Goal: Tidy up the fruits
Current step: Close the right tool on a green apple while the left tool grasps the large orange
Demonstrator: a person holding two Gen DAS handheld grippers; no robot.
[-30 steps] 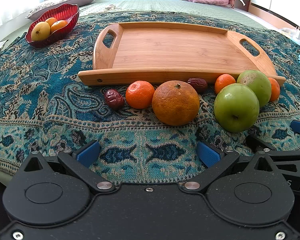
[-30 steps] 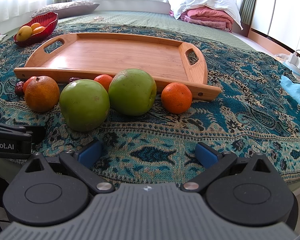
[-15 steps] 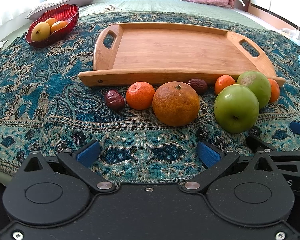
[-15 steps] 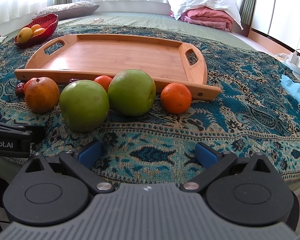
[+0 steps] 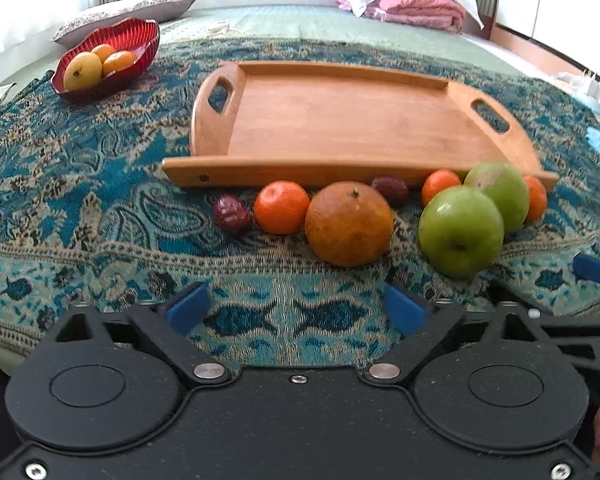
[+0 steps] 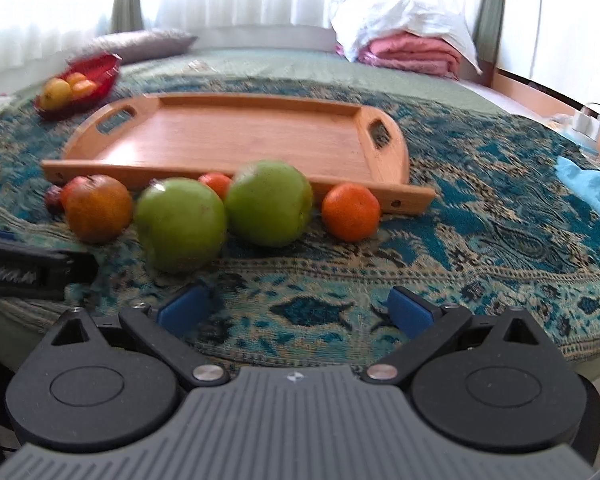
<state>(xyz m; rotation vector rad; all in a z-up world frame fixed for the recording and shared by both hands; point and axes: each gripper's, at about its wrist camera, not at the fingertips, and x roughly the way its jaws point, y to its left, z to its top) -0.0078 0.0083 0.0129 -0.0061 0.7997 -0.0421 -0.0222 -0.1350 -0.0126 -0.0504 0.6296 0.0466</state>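
We see a bed (image 5: 260, 24) under a patterned cloth (image 5: 80, 200) bearing tray (image 5: 340, 136), red bowl (image 5: 140, 36), loose fruit (image 5: 348, 224).

patterned cloth (image 5: 100, 184), pillow (image 5: 124, 10), perhaps blankets (image 6: 412, 54)

Bedroom: bed (image 6: 260, 60), folded bedding (image 6: 412, 50)
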